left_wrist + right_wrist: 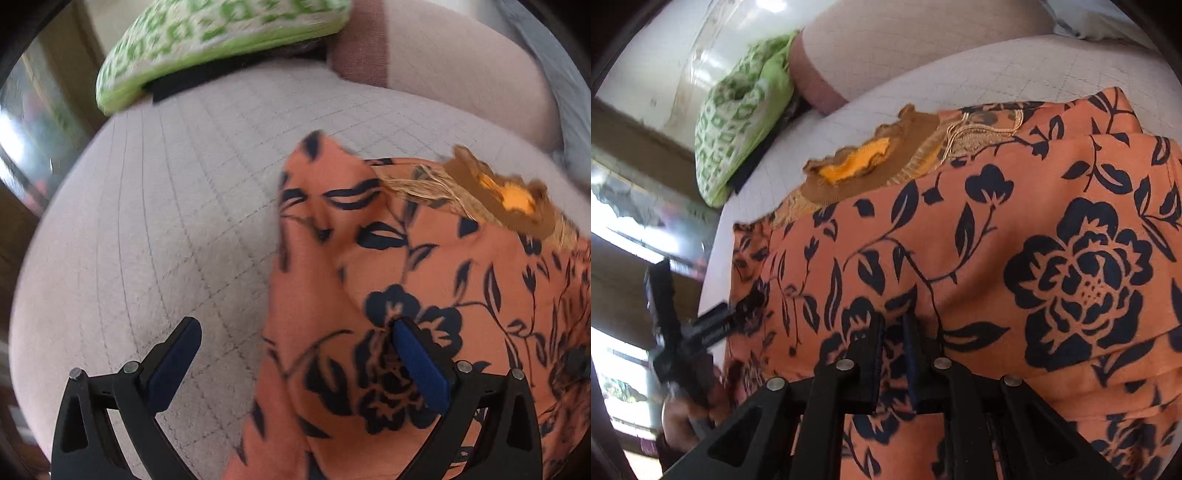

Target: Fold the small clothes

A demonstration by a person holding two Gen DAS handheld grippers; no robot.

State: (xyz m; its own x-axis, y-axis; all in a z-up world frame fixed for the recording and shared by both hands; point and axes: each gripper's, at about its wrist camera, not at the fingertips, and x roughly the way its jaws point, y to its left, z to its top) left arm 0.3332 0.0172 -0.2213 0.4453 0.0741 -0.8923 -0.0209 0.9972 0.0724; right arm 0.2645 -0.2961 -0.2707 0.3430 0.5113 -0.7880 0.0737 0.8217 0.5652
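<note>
Left wrist view: the left gripper stands with its jaws spread wide and released, angled down over a quilted beige sofa seat. The left blue pad hangs above bare upholstery; the right pad sits over the edge of an orange garment with a dark floral print, with nothing pinched between them. Ahead of the jaws and to the left lies a green-and-white patterned cushion. Ahead and to the right, a brown and yellow frilled cloth rests against the garment's far edge.

Right wrist view: at far left, the left gripper reaches in from the side, its tip at the garment's left edge, with a hand on its handle. The right gripper shows its jaws clenched almost together on a fold of the orange fabric, which spreads across the seat ahead and to the right. Beyond the jaws, to the left, sit the frilled cloth and the cushion.
</note>
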